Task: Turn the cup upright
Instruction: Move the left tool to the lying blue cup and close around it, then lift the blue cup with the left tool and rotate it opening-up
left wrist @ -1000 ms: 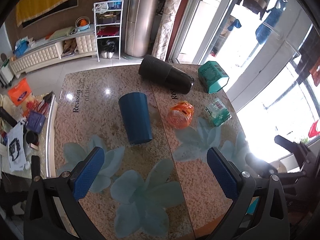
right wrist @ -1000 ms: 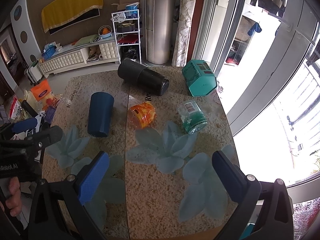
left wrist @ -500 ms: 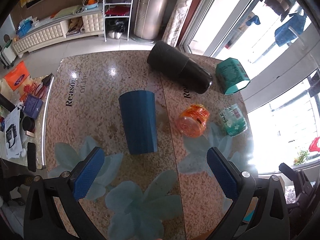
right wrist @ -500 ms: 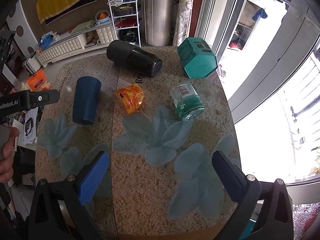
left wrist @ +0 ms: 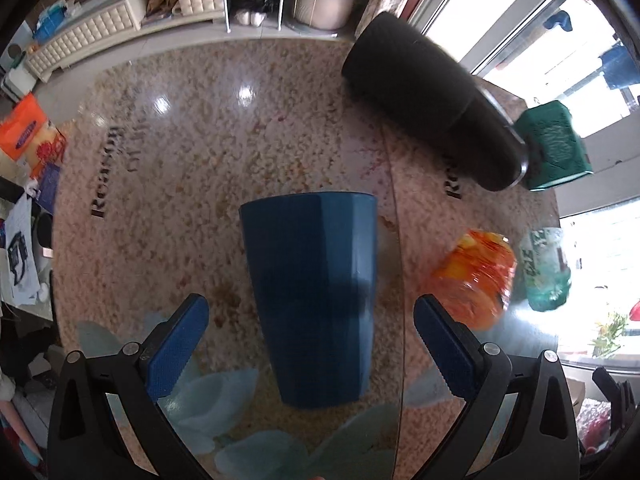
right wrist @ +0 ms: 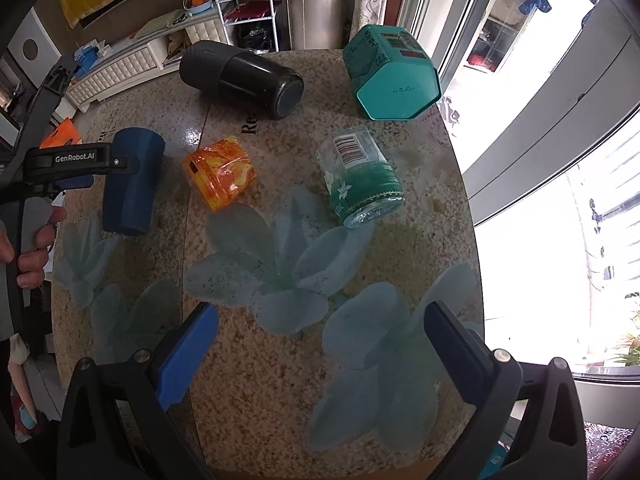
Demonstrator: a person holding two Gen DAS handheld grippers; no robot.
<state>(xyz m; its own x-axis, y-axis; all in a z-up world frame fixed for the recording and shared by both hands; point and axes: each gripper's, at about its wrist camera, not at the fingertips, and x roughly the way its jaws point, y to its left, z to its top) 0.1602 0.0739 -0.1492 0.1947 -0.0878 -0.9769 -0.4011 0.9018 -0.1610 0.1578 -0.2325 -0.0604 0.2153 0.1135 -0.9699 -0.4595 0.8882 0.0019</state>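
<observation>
A dark blue faceted cup [left wrist: 312, 292] lies on its side on the speckled table, narrow base towards me, wide end away. My left gripper [left wrist: 310, 344] is open, its blue pads on either side of the cup's near end, apart from it. The cup also shows at the left in the right wrist view [right wrist: 132, 184], with the left gripper's black body over it. My right gripper [right wrist: 320, 344] is open and empty above the near middle of the table.
A black tumbler [right wrist: 240, 78], an orange jar [right wrist: 220, 178], a green glass jar [right wrist: 360, 176] and a teal hexagonal box [right wrist: 394, 74] all lie on their sides on the table [right wrist: 280, 380]. The table's edge and a window run along the right.
My left gripper has moved forward and down until the blue cup lies between its open pads. My right gripper has shifted slightly forward; it stays open.
</observation>
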